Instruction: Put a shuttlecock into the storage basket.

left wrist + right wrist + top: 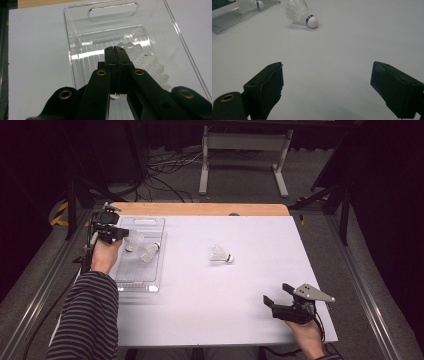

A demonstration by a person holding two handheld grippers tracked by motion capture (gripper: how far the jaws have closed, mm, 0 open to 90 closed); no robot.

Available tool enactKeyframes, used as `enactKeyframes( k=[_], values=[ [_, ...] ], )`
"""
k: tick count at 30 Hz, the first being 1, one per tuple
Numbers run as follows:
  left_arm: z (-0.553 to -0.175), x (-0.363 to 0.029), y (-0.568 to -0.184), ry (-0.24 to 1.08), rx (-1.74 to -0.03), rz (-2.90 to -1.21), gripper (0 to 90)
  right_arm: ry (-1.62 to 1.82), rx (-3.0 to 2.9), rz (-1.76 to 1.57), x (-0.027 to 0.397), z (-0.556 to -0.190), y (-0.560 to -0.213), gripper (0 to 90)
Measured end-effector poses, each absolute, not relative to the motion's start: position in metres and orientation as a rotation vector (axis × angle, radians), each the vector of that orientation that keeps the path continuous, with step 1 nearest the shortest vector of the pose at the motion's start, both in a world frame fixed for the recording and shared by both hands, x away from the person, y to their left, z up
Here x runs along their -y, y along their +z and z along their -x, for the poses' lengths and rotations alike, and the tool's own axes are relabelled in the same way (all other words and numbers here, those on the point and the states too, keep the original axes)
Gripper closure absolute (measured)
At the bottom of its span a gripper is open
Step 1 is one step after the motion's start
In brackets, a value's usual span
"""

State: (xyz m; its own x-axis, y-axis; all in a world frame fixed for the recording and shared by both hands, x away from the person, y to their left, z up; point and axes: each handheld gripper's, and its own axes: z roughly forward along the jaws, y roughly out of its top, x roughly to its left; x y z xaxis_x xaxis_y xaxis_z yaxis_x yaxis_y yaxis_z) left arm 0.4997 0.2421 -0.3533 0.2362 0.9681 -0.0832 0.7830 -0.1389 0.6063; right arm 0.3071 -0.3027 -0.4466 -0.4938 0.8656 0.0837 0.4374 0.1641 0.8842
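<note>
Right gripper (pixel 276 303), lower right of the high view: jaws spread wide, nothing between them, resting low over bare white table (pixel 240 285)

Loose shuttlecock (pixel 220 254), centre of the high view: lying on its side on the table, well apart from both grippers; not yet collected

Clear tray (pixel 150 287), left of the high view: one shuttlecock (pixel 148 252) lies inside, cork toward the right

Left gripper (pixel 123 234), upper left, over the tray's far half: jaws clenched on the feather skirt of a second shuttlecock (pixel 140 58), held just above the tray floor

Judgement: one placed, one about to be set down, one left on the table; roughly halfway, release pending
</note>
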Motion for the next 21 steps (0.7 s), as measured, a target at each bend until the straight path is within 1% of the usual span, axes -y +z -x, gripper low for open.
enactKeyframes(
  k=[21],
  values=[
    [-0.5056, -0.2391, -0.3626, 0.419, -1.604, -1.982, 89.1, 1.285, -2.010, -1.229, 0.3023, -0.3069, -0.4465, 11.9]
  ],
)
